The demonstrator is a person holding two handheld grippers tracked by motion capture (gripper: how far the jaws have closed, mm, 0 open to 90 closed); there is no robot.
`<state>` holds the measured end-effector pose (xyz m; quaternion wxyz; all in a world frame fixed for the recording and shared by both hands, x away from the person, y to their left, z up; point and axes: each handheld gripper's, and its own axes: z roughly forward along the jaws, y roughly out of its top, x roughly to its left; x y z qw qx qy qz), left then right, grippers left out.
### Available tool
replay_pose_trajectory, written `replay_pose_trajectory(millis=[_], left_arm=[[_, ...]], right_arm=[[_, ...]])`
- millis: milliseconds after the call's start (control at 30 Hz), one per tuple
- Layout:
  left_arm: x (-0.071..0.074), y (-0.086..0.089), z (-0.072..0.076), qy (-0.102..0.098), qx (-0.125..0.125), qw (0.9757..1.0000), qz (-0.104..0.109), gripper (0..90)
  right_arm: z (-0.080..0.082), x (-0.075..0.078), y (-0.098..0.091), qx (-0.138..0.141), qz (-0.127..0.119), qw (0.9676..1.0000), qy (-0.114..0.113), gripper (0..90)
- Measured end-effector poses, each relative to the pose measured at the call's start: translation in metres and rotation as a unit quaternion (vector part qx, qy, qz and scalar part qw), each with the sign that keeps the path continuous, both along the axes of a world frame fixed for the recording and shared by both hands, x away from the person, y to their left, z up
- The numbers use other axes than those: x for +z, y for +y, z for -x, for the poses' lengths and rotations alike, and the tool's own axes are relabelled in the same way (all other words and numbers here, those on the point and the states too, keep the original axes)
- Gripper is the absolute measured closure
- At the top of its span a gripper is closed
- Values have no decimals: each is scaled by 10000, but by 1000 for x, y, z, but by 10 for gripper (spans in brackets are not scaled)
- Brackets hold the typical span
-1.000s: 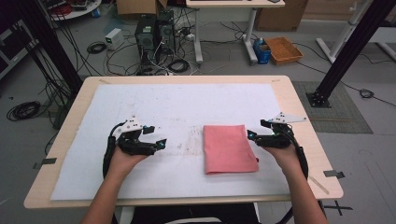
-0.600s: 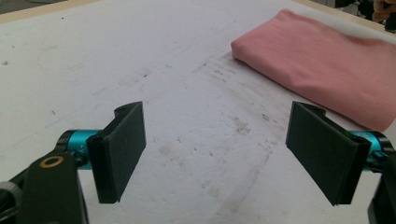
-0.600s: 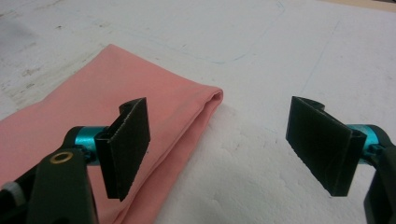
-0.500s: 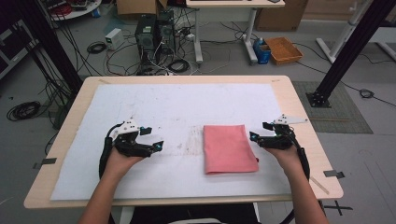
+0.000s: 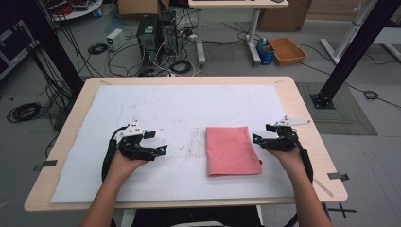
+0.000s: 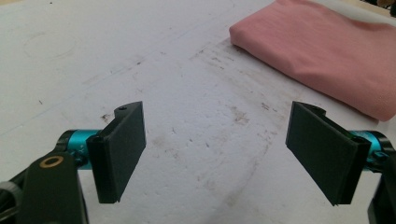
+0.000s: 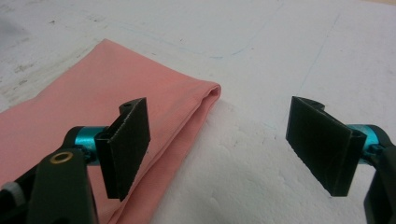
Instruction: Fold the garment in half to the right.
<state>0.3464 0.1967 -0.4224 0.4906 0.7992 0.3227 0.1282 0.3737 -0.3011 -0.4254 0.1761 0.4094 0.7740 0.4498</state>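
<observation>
Folded pink cloth [image 5: 232,150] lies flat on the white-covered bench [image 5: 189,109], right of centre. Right gripper [image 5: 260,140] sits just beside its right edge, jaws spread wide and empty. Left gripper [image 5: 158,143] rests well apart on the left, jaws wide too.

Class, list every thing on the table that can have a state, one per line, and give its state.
Pink cloth: folded flat into a rectangle, lying on the white sheet, held by nothing.
Left gripper: jaws open, empty, apart from the cloth.
Right gripper: jaws open, empty, at the cloth's right edge.
White sheet: spread flat over the table, stained near the middle.
</observation>
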Motion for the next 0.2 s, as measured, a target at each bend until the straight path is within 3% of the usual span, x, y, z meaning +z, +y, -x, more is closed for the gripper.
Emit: replay_pose_trajectory(millis=[200], left_arm=[[-1, -1, -1, 48, 0, 10000, -4, 201]], right_arm=[[0, 0, 0, -12, 6, 10000, 25, 217]])
